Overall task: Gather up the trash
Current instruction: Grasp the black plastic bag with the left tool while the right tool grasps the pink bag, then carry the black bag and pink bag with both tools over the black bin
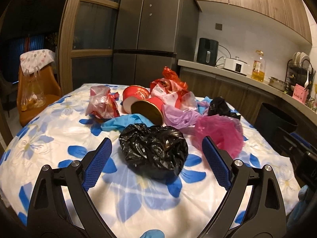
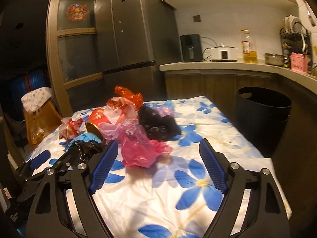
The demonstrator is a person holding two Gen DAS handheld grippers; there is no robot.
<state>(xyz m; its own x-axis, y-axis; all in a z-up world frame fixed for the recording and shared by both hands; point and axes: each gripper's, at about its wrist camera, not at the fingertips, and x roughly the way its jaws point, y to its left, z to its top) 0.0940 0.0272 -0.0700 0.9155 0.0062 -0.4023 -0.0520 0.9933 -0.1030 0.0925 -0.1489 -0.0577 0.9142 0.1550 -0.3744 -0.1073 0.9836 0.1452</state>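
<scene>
The left tongs (image 1: 156, 158) stand released, straddling the crumpled black bag (image 1: 153, 150) without pinching it. The right tongs (image 2: 158, 165) gape too, the pink bag (image 2: 141, 151) at their eleven o'clock. More trash lies at twelve o'clock on the tabletop (image 2: 198, 178); the black bin (image 2: 261, 117) waits at two. Thin film may slip, or the floral cloth (image 1: 49, 138) get pinched.

Trash crowds the far half of the table (image 2: 227, 138).
Near cloth lies bare; a black bin (image 2: 263, 117) stands off its right edge.
</scene>
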